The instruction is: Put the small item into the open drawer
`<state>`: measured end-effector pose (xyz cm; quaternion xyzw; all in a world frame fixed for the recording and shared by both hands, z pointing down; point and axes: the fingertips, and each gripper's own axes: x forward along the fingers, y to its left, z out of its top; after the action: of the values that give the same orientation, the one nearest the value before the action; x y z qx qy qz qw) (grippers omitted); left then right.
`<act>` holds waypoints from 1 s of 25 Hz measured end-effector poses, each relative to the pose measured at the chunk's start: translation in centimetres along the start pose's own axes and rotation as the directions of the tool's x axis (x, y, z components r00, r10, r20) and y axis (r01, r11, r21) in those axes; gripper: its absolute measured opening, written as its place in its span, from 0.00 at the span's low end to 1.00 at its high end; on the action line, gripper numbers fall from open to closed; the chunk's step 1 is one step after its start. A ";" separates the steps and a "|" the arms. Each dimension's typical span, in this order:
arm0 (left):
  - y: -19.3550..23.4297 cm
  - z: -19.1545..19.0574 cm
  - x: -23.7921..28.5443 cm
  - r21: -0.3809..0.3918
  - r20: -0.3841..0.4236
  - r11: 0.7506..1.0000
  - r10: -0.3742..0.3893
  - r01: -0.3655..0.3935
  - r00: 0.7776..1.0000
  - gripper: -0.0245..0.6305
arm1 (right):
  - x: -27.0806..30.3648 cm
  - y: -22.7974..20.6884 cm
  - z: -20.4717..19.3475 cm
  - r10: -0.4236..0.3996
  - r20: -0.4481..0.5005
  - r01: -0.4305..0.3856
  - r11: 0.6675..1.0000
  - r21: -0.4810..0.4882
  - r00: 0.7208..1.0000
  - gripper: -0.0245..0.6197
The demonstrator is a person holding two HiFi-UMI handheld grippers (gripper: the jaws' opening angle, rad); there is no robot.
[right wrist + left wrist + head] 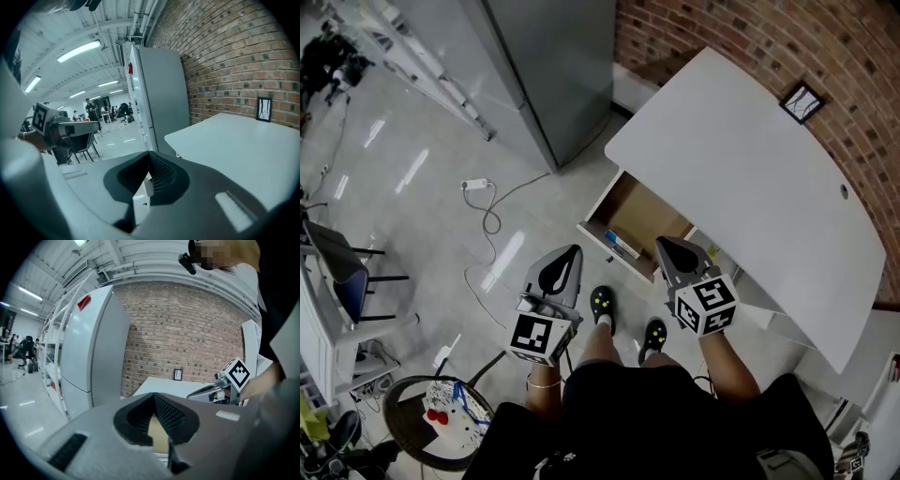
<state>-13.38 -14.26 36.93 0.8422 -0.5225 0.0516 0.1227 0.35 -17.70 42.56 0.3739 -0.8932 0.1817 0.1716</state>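
At far left of the head view, a white cable (490, 217) trails over the glossy floor before a tall grey cabinet (553, 66). Next comes the left tool (572, 249), its jaws clenched together on nothing, held above the floor near the person's shoes (602, 305). Just right of it the open drawer (602, 199) juts from under the white worktop (741, 178). What seems a small blue-and-white item (621, 245) lies inside, near the drawer's front edge. The right tool (663, 242) hovers by that drawer's front corner, also clenched and empty. A small frame (802, 101) leans against the brick wall.
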 end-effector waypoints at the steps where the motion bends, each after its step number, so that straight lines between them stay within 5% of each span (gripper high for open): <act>1: -0.2 0.2 -0.1 0.012 0.001 1.000 -0.001 0.001 1.000 0.03 | -0.3 0.1 0.4 -0.002 0.012 0.002 1.000 0.006 1.000 0.06; 25: -7.2 5.9 0.3 0.122 0.047 0.988 -0.106 0.099 0.993 0.03 | -7.7 0.9 6.2 -0.023 0.158 0.020 1.000 0.020 0.987 0.06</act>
<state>-7.07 -13.04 30.24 0.8749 -0.4775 0.0539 0.0606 3.72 -15.29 33.59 0.3984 -0.8982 0.1576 0.0986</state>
